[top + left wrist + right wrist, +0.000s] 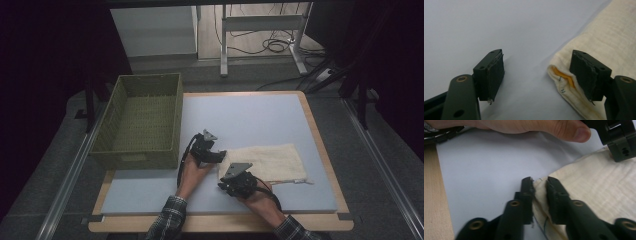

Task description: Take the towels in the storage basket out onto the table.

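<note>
Pinching cream cloth [599, 185], right gripper [539, 185].

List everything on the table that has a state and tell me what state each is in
Cream cloth: folded flat on the mat, near-left corner pinched.
Left tongs: open, one jaw resting on the cloth's edge.
Right tongs: closed on the cloth's corner.
Woven basket: upright, empty.
Grey mat: lying flat on the table.

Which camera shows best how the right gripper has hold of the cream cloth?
The right gripper view: the right gripper pinches the cream cloth at its edge. The high view shows the whole cloth but hides the pinch; the left gripper view shows another cloth corner.
</note>
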